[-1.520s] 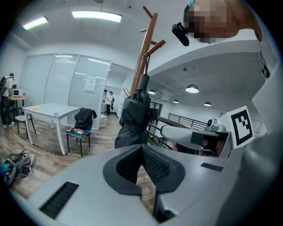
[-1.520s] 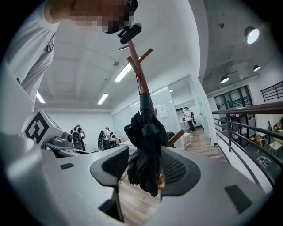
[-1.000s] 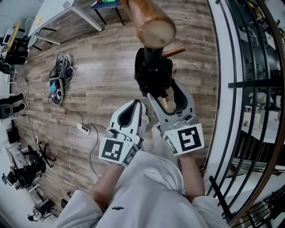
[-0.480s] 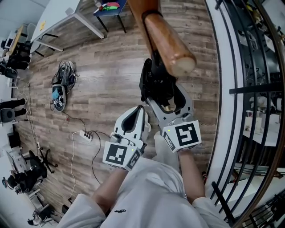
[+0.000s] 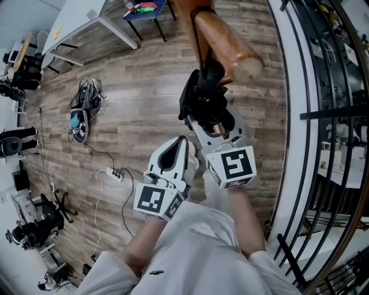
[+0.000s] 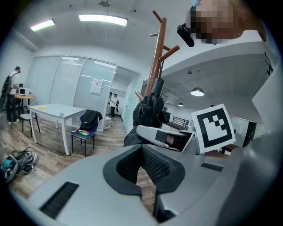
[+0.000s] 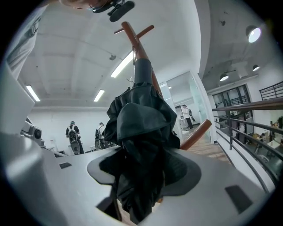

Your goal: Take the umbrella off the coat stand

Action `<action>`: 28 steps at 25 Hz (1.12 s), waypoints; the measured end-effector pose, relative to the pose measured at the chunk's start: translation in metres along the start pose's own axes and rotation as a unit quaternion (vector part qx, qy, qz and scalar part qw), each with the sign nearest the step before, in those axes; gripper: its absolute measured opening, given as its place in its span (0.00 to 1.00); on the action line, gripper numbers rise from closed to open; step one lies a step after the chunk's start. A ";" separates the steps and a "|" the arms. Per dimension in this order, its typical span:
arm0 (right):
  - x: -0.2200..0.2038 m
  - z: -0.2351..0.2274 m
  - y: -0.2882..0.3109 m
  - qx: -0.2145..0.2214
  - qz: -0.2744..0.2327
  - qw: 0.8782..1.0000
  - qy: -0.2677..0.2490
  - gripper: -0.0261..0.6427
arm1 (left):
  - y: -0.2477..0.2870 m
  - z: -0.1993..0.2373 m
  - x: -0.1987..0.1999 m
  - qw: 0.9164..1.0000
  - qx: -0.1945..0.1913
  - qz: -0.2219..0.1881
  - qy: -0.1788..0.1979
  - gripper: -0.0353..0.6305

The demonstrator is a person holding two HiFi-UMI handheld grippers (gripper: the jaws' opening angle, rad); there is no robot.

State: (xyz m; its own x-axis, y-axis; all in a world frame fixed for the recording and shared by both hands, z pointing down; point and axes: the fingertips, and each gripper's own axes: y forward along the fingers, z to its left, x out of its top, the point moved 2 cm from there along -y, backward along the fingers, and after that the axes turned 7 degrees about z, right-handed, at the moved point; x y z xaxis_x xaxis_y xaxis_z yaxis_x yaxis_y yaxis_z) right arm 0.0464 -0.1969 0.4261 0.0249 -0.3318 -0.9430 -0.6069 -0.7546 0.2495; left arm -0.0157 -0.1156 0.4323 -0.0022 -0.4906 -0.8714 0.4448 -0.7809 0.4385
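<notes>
A black folded umbrella hangs from the wooden coat stand, its bunched fabric dropping along the pole. My right gripper reaches level around the umbrella's lower part. In the right gripper view the umbrella fills the gap of the right gripper, whose jaws are closing; I see no firm squeeze on the fabric. My left gripper waits beside and below it, shut and empty. The left gripper view shows the coat stand and umbrella ahead, beyond the left gripper.
A black railing curves along the right. A white table and a blue chair stand at the back left. A bag and a power strip with cables lie on the wood floor. People stand far off.
My right gripper has slid a little further along the umbrella, towards the pole. The stand's peg has drifted to the right in the head view. My left gripper has hardly moved.
</notes>
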 end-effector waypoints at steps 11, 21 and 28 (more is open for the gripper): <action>0.002 0.001 -0.010 0.015 0.019 1.000 -0.017 0.41 | -0.008 0.001 0.021 1.000 0.001 -0.017 0.010 0.08; 0.002 0.001 -0.015 0.021 0.027 0.999 -0.015 0.40 | -0.006 -0.001 0.031 1.000 -0.006 -0.023 0.013 0.08; 0.012 0.004 -0.020 0.018 0.023 0.999 -0.013 0.40 | -0.007 0.000 0.040 0.999 -0.015 -0.027 0.016 0.08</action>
State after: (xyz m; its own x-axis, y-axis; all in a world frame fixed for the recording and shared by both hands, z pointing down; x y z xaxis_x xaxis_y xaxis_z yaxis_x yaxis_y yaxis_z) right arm 0.0555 -0.1841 0.4089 -0.0246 -0.3509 -0.9361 -0.6354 -0.7175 0.2856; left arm -0.0192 -0.1298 0.3940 0.0025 -0.4354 -0.9002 0.4708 -0.7937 0.3852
